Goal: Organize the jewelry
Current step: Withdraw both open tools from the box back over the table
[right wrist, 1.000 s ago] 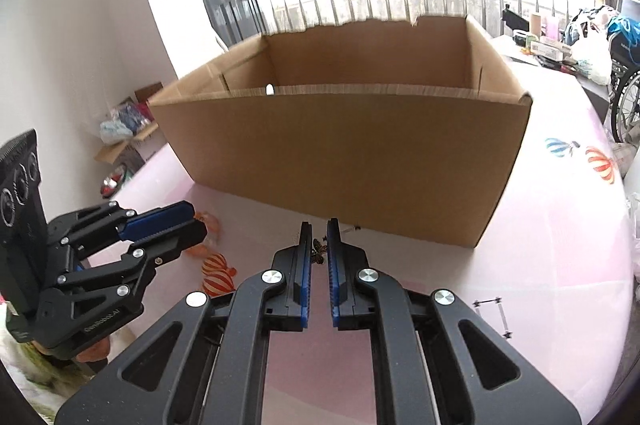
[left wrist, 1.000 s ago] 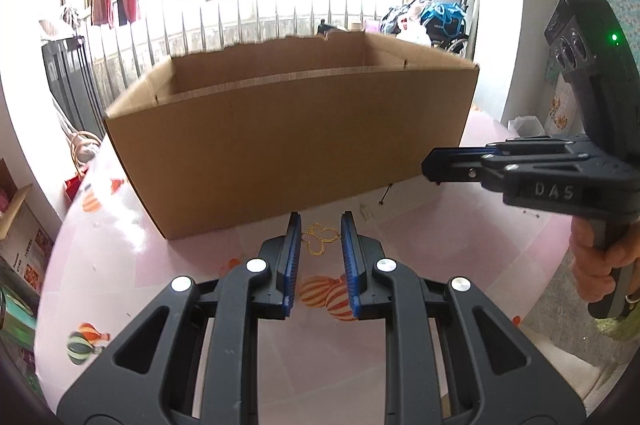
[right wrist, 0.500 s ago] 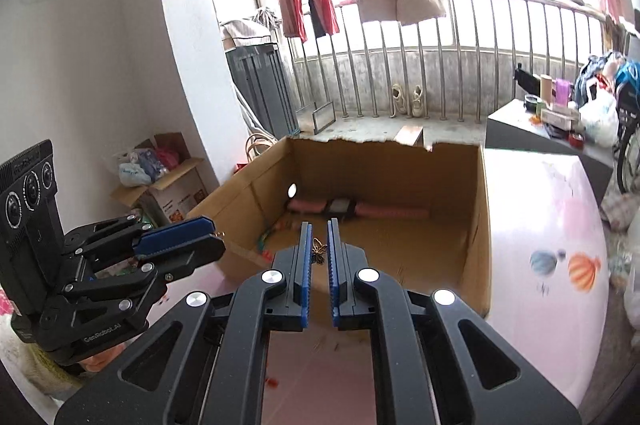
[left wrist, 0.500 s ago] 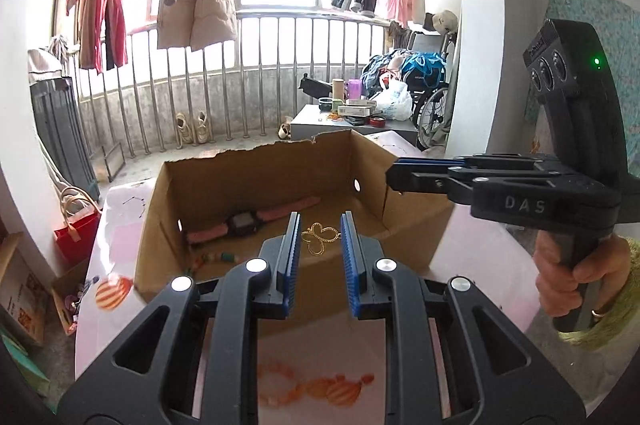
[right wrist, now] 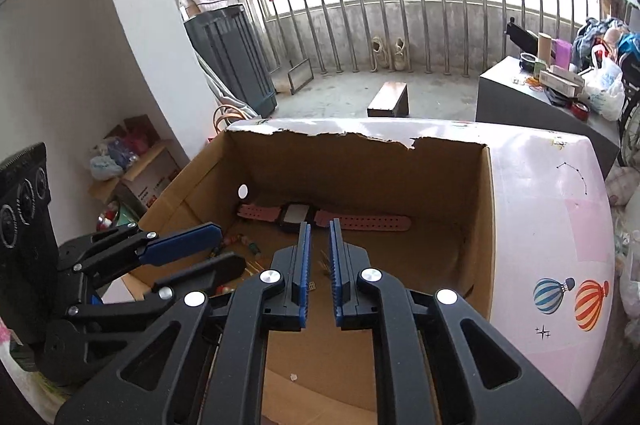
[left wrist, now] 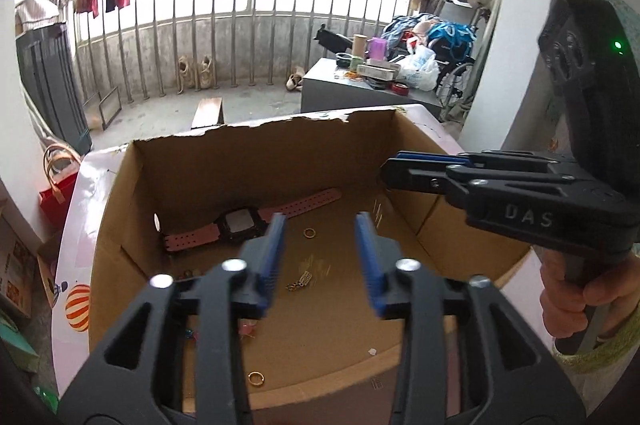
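Observation:
An open cardboard box (left wrist: pixel 256 161) stands on the pink table, and both grippers hang over it. My left gripper (left wrist: pixel 320 221) has its jaws opening, with nothing between the pads. Below it, on the box floor, lie a small gold piece (left wrist: pixel 300 281) and a blurred gold streak (left wrist: pixel 318 263). My right gripper (right wrist: pixel 320 225) also has its jaws opening. A blurred gold bit (right wrist: pixel 325 262) shows in the gap, clear of the pads. A pink watch (right wrist: pixel 320 217) lies along the far wall, and a gold ring (left wrist: pixel 309 233) lies near it.
Coloured beads (right wrist: pixel 240 241) lie at the box's left side, and a second gold ring (left wrist: pixel 256 379) near its front wall. The table (right wrist: pixel 552 209) has a balloon print. Beyond it are a balcony railing, hung clothes and a cluttered grey cabinet (right wrist: pixel 532 105). A hand (left wrist: pixel 576 285) holds the right gripper.
Both grippers rose from the table in front of the box to above its open top. The gold pieces pinched earlier have left the jaws, which now stand wider.

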A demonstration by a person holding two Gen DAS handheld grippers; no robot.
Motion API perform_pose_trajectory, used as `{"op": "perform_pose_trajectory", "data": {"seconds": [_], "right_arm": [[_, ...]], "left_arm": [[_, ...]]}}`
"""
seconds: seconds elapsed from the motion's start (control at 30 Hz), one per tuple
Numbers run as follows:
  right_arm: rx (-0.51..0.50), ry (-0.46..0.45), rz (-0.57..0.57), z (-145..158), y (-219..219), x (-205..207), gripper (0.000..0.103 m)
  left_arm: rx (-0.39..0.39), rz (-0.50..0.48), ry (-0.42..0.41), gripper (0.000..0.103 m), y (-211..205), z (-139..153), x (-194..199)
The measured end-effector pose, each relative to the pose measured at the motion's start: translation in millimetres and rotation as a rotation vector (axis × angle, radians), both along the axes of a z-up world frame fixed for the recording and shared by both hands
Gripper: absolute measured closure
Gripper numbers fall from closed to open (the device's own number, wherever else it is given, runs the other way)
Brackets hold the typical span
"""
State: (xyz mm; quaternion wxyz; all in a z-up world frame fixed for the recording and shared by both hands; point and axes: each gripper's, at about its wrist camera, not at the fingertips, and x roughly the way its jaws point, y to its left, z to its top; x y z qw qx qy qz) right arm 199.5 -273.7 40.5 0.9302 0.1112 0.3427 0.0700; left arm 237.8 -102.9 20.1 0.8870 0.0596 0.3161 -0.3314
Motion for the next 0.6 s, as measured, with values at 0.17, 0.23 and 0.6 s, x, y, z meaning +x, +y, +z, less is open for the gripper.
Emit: {"op": "perform_pose_trajectory", "data": {"seconds": [0.17, 0.23, 0.6], "right_arm": [[0.018, -0.033, -0.025, 3.0, -6.3, -9.1, 0.074], [0.032, -0.049, -0.026, 4.9, -10.1, -13.6, 0.073], [0.113, -0.169, -0.022, 27.2, -23.1, -84.5, 0.072]], "left_arm": [[-0.048, 0.016, 0.003, 0.055, 11.4, 1.1, 2.4], [-0.064, 0.017, 0.005, 0.055, 17.4, 4.0, 1.2], [-0.12, 0.052, -0.052, 0.055, 65.0, 27.2, -33.5]]}}
